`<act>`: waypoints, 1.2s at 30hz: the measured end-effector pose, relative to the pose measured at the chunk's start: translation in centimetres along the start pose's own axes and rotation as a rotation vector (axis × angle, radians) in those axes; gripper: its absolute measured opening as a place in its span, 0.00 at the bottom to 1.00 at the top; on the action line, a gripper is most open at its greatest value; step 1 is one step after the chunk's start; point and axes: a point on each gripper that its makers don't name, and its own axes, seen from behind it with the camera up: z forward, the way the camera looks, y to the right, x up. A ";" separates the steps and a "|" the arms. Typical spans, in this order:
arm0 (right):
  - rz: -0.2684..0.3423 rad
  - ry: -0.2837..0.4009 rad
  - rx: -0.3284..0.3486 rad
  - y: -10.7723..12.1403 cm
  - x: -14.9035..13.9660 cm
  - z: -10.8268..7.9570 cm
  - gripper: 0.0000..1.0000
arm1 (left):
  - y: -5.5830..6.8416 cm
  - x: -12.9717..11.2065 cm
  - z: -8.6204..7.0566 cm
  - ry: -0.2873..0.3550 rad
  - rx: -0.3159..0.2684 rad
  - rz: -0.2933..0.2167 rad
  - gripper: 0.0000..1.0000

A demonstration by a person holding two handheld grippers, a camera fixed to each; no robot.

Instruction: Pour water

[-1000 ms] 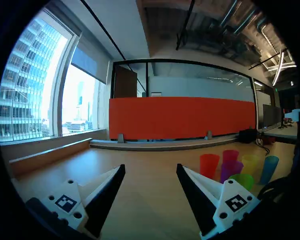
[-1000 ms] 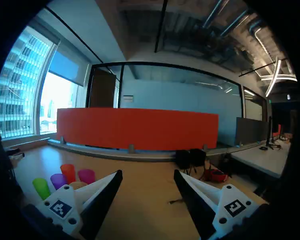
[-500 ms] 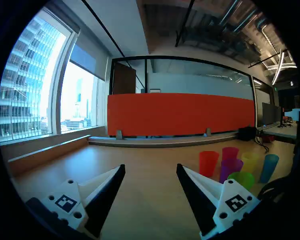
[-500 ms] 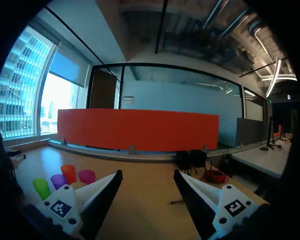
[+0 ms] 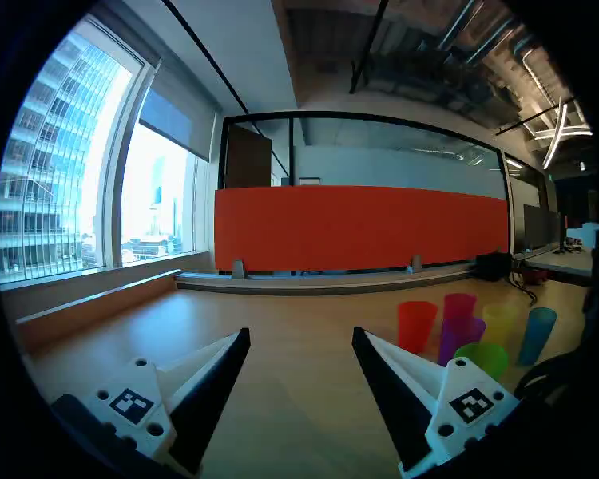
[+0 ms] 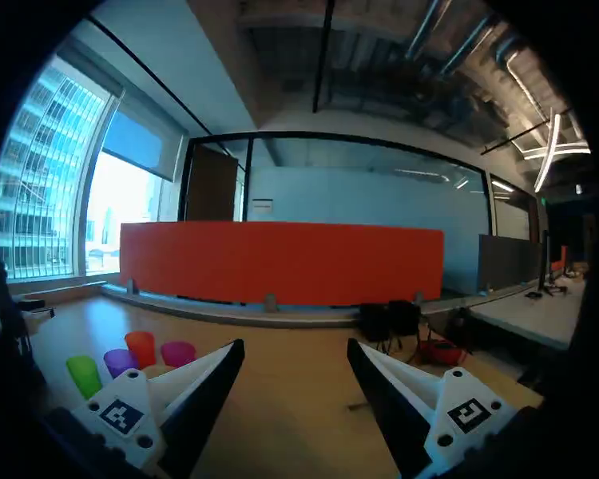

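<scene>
Several coloured plastic cups stand grouped on the wooden table [image 5: 299, 383]. In the left gripper view they sit at the right: a red cup [image 5: 416, 325], a magenta cup [image 5: 459, 306], a purple cup [image 5: 460, 338], a yellow cup [image 5: 500, 323], a green cup [image 5: 481, 359] and a teal cup [image 5: 537, 335]. My left gripper [image 5: 299, 339] is open and holds nothing, left of the cups. In the right gripper view a green cup [image 6: 84, 375], a purple cup [image 6: 119, 362], a red cup [image 6: 140, 348] and a magenta cup [image 6: 177, 352] stand at the lower left. My right gripper [image 6: 294, 350] is open with nothing between its fingers.
An orange partition [image 5: 363, 231] runs along the table's far edge. Tall windows [image 5: 52, 184] fill the left side. More desks [image 6: 531, 315] and dark bags [image 6: 387, 319] stand at the right beyond the table.
The right gripper's view has drifted slightly, so the cups and partition sit a little lower and to the right. The left gripper tilted slightly a second ago, then held still.
</scene>
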 end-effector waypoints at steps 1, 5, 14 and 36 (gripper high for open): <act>0.006 0.002 0.002 0.0 -0.2 0.1 1.00 | 0.0 0.0 0.0 0.000 0.000 0.000 0.95; 0.031 0.017 0.006 -0.1 -0.7 0.5 1.00 | 0.0 0.1 0.0 0.000 0.000 0.000 0.95; 0.070 0.031 -0.023 0.1 -2.9 1.3 0.99 | 0.1 0.0 0.0 0.000 0.000 0.000 0.95; 0.038 -0.006 -0.036 0.2 -6.7 1.9 0.99 | 0.1 0.1 0.0 0.000 0.000 0.000 0.95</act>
